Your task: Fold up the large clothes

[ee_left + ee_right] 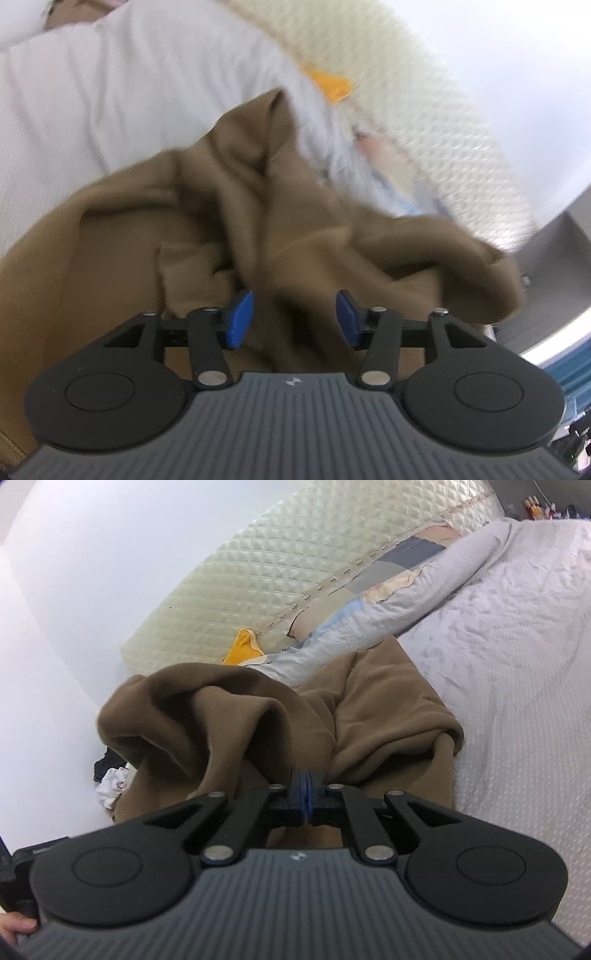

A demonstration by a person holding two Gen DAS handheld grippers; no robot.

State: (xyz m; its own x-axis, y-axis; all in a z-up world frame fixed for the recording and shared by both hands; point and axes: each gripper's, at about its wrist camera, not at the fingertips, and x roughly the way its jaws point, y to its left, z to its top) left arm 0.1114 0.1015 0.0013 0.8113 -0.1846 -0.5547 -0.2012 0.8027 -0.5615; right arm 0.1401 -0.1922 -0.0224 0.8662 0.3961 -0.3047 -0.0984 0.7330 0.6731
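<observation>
The brown garment (369, 716) lies crumpled on the bed (517, 664), near the edge of the bed that meets the quilted headboard (258, 590), and part of it rises in loose folds. The right tongs (306, 790) are pressed together, and a fold of the brown cloth goes in between their blue pads (300, 788), so they pinch the garment; from there the cloth rises to the left in a raised bunch. The left tongs (294, 319) are spread, their blue pads (240, 319) well apart. The brown garment (258, 229) lies just in front of them and under them, but the pads do not press on it.

The right wrist view shows more of the place: the white textured bed cover, a long pale pillow (388, 605) along the headboard, a yellow cloth (243, 646) beside the headboard, and a small heap of black and white clothes (110, 779) past the bed's edge at the left. At the lower left corner some fingers (16, 928) of the person are visible. The left wrist view is blurred; it shows the garment closer, the yellow cloth (332, 86), and the bed cover (92, 110) with its wrinkles.
</observation>
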